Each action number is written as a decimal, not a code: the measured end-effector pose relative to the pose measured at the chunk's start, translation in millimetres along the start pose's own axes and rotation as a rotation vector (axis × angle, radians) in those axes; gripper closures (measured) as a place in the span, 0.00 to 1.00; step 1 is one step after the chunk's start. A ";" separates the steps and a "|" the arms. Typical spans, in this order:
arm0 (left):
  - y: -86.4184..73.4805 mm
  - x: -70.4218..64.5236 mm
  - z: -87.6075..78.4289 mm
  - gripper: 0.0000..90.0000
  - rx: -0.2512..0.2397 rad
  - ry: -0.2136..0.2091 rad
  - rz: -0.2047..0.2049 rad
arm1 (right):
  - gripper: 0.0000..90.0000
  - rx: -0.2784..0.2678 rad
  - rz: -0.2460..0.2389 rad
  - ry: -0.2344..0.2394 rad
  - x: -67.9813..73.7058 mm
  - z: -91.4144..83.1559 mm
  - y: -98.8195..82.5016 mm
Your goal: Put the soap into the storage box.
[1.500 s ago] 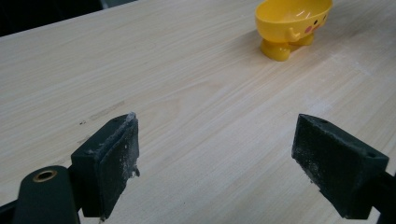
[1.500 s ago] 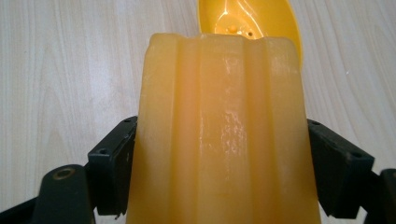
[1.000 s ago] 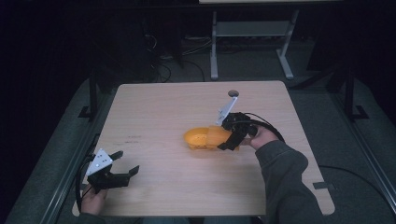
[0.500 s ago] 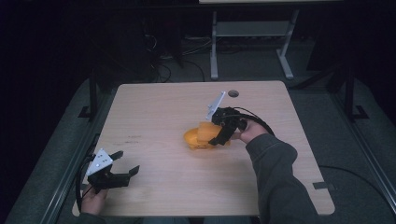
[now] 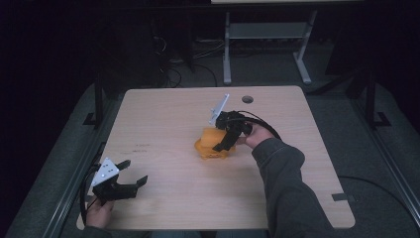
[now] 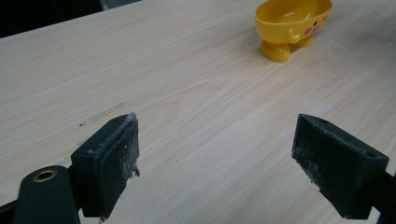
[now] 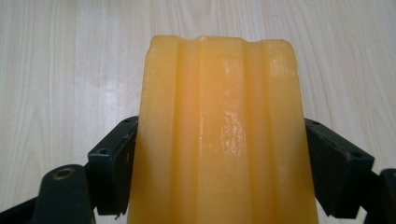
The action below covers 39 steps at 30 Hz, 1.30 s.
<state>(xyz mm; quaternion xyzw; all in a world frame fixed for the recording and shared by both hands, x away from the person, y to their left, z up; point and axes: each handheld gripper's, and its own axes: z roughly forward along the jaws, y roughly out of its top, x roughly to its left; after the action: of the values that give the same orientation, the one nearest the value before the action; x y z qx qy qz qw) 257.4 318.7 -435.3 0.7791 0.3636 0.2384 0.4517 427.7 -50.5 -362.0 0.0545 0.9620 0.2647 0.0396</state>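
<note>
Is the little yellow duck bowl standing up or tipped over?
Standing up. In the left gripper view the yellow bowl rests on its feet on the table, with its open side facing up.

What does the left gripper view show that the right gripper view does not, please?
The left gripper view gives the left gripper, its jaws wide apart with nothing between them, and farther off a yellow footed bowl standing upright on the table. The right gripper view gives the right gripper close up, its jaws pressed on either side of a ribbed orange piece. Both share the pale wooden table.
</note>
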 end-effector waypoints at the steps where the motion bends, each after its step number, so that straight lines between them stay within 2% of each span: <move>1: -0.2 0.2 0.3 0.16 -0.004 0.000 0.000 | 0.23 -0.001 0.003 0.004 -0.6 0.8 0.6; 20: -0.4 1.0 0.6 0.16 0.002 -0.002 0.004 | 0.23 0.025 -0.002 0.038 -7.7 23.5 4.7; 28: -0.4 1.8 0.4 0.16 0.009 -0.002 0.013 | 0.23 0.022 -0.012 0.036 -10.3 29.6 5.1; 39: -0.7 1.8 0.7 0.16 0.008 -0.004 0.002 | 0.23 0.045 -0.021 0.040 -11.5 38.1 4.2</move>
<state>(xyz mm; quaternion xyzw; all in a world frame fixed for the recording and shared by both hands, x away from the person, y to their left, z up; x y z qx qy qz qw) 258.8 320.0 -436.2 0.7818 0.3628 0.2358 0.4490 443.4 -29.2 -391.9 0.0401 0.9688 0.2434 0.0219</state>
